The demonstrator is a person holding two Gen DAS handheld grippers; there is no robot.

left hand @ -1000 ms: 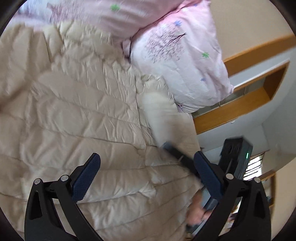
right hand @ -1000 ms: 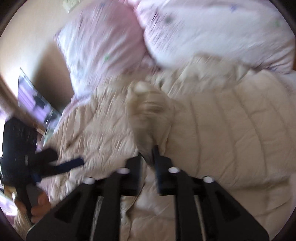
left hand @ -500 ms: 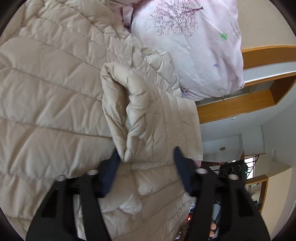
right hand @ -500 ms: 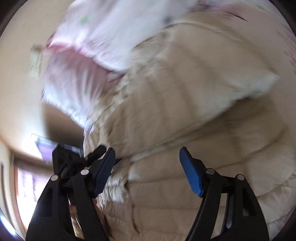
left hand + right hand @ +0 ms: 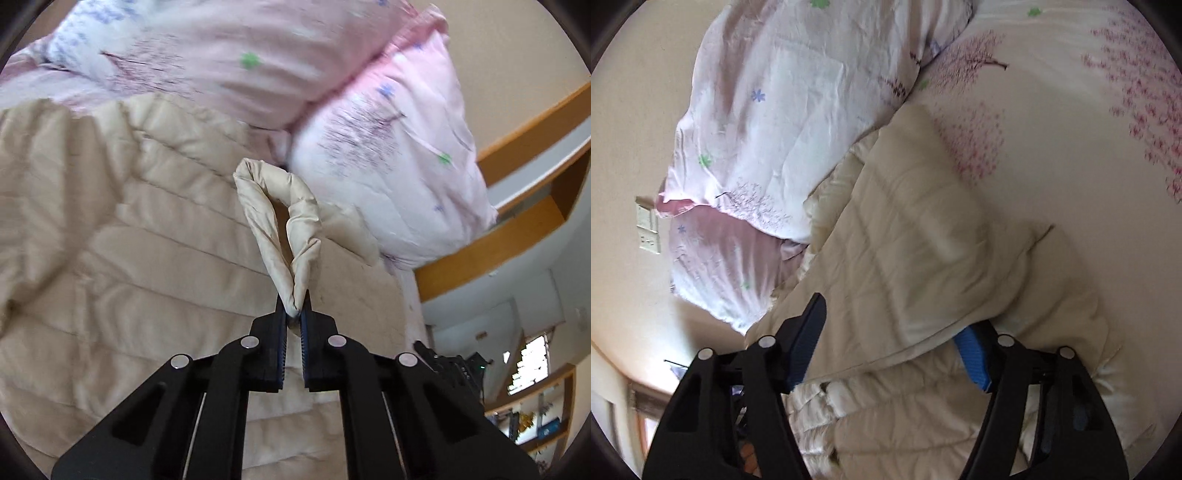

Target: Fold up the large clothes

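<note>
A cream quilted puffer jacket (image 5: pixel 147 258) lies spread on the bed. My left gripper (image 5: pixel 293 302) is shut on the end of its sleeve (image 5: pixel 273 221), which stands up in a loop above the jacket body. In the right wrist view the jacket (image 5: pixel 923 240) lies folded over itself. My right gripper (image 5: pixel 890 325) straddles the edge of that fold and its jaws are closing. The fabric lies between the blue pads and drapes over the right fingertip (image 5: pixel 973 363). The pads stand well apart.
Two pink floral pillows (image 5: pixel 388 147) (image 5: pixel 221 55) lie just beyond the jacket, also seen as pillows (image 5: pixel 783 122). The flowered bed sheet (image 5: pixel 1071 129) spreads to the right. A wooden ledge (image 5: pixel 498 240) runs along the bed's side, and a wall switch (image 5: pixel 648 229) is on the wall.
My left gripper went from wide open to shut on the sleeve end and raised it. My right gripper let go of the sleeve, opened, rolled and moved over to the jacket's folded edge.
</note>
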